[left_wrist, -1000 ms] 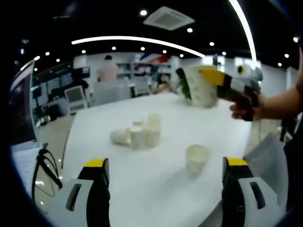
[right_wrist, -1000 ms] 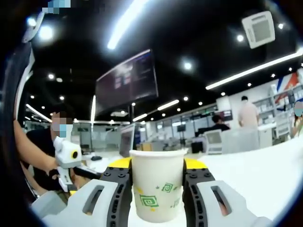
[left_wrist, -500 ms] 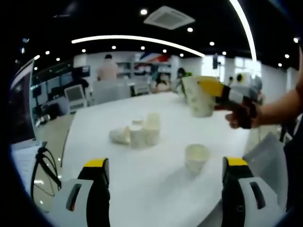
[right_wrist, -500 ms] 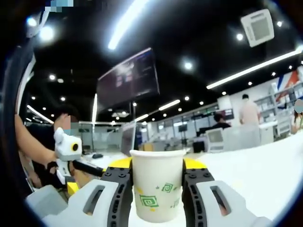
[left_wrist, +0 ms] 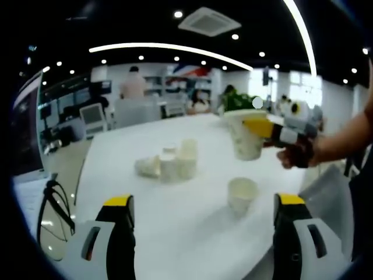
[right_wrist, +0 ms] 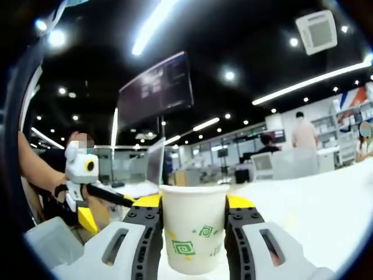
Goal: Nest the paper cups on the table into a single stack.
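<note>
In the right gripper view my right gripper (right_wrist: 193, 233) is shut on a white paper cup (right_wrist: 193, 224) with green square prints, held upright. The left gripper view shows that same gripper (left_wrist: 269, 131) carrying the cup (left_wrist: 247, 137) above the white table (left_wrist: 192, 233), over a single open cup (left_wrist: 241, 195) standing near the right front. A cluster of several cups (left_wrist: 170, 164) sits mid-table, one lying on its side. My left gripper (left_wrist: 204, 224) is open low over the table's near edge, holding nothing. It also appears at the left of the right gripper view (right_wrist: 87, 181).
A person's forearm (left_wrist: 344, 137) reaches in from the right in the left gripper view. Chairs and cables stand off the table's left edge (left_wrist: 55, 204). Desks, monitors and people fill the office behind. A large screen (right_wrist: 156, 87) hangs overhead.
My right gripper has lowered the held cup and turned it upright, closer to the single cup on the table. The left gripper has stayed still and open.
</note>
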Tool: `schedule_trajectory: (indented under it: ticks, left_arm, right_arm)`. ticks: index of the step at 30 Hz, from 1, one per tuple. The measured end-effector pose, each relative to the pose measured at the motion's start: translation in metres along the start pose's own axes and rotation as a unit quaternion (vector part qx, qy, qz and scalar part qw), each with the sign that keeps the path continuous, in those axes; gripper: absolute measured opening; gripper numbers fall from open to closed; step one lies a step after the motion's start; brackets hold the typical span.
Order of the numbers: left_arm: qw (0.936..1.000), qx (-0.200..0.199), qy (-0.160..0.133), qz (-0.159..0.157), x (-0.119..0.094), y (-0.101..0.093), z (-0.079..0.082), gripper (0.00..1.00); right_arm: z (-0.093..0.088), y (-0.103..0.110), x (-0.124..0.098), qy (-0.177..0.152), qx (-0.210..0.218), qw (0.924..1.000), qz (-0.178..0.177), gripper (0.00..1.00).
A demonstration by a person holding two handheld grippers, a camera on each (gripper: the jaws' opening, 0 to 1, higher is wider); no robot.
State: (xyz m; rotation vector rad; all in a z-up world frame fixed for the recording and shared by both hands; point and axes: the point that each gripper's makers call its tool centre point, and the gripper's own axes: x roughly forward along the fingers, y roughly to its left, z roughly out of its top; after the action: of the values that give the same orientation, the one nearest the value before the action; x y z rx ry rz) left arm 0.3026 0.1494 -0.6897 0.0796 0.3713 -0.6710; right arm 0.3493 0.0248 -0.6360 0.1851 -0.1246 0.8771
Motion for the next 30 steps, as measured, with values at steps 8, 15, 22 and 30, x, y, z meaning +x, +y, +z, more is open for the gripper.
schedule_trajectory:
  ticks: [8,15,22,30]
  left_arm:
    - [1.0,-0.002,0.0,0.0,-0.001,-0.001,-0.002,0.99]
    - [1.0,-0.003,-0.001,-0.001,-0.002,-0.002,-0.002,0.99]
    - [1.0,-0.001,0.0,-0.001,-0.003,-0.002,-0.002,0.99]
    - [1.0,0.002,-0.001,-0.002,-0.003,-0.001,0.0,0.99]
  right_arm:
    - [-0.023,0.002,-0.003,0.023,0.013,0.9996,0.005,0.36]
    - [-0.039,0.003,-0.006,0.04,0.015,0.9991,0.006,0.36]
    - [-0.047,0.004,-0.009,0.053,0.015,0.9984,0.008,0.36]
    - [-0.061,0.003,-0.012,0.068,0.023,0.9974,0.005,0.37]
